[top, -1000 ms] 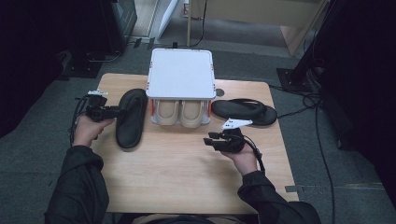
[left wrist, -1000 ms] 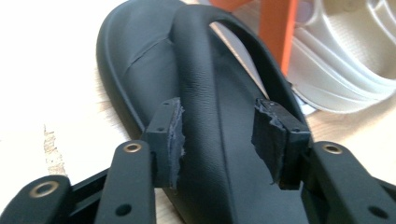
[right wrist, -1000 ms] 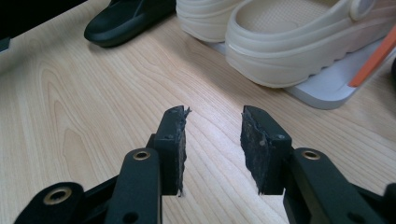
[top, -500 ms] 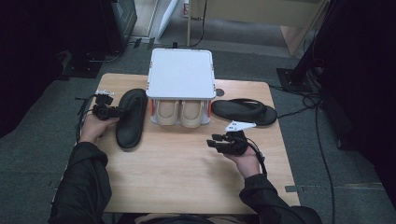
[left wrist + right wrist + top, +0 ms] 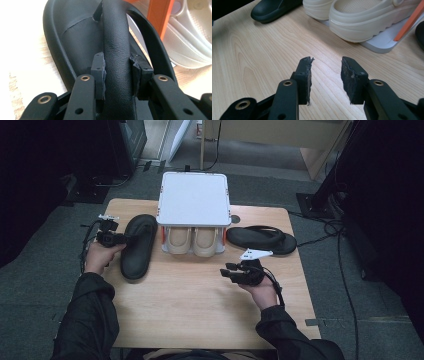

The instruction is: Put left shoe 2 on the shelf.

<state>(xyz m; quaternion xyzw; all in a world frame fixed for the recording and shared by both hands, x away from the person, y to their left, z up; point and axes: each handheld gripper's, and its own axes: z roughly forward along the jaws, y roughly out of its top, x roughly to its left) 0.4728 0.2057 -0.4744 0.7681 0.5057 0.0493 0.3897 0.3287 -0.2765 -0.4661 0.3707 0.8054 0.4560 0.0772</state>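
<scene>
A black sandal (image 5: 137, 247) lies on the left of the wooden table (image 5: 200, 320), beside a white rack (image 5: 194, 197). My left gripper (image 5: 120, 239) reaches it from the left. Its jaws have just been closing, and the pads (image 5: 98, 70) now press both sides of the sandal's thick strap (image 5: 116, 45). My right gripper (image 5: 227, 270) hovers over bare wood in front of the rack, open, with nothing between its fingertips (image 5: 325, 72). A second black sandal (image 5: 260, 239) lies to the right of the rack.
A pair of cream clogs (image 5: 192, 241) sits on the rack's lower shelf (image 5: 377, 46), between orange posts (image 5: 160, 17). Cables trail over the grey floor to the right of the table. Bare wood stretches from the rack to the near edge.
The left gripper has edged right onto the sandal and its jaws have closed on the strap. The right hand has kept still.
</scene>
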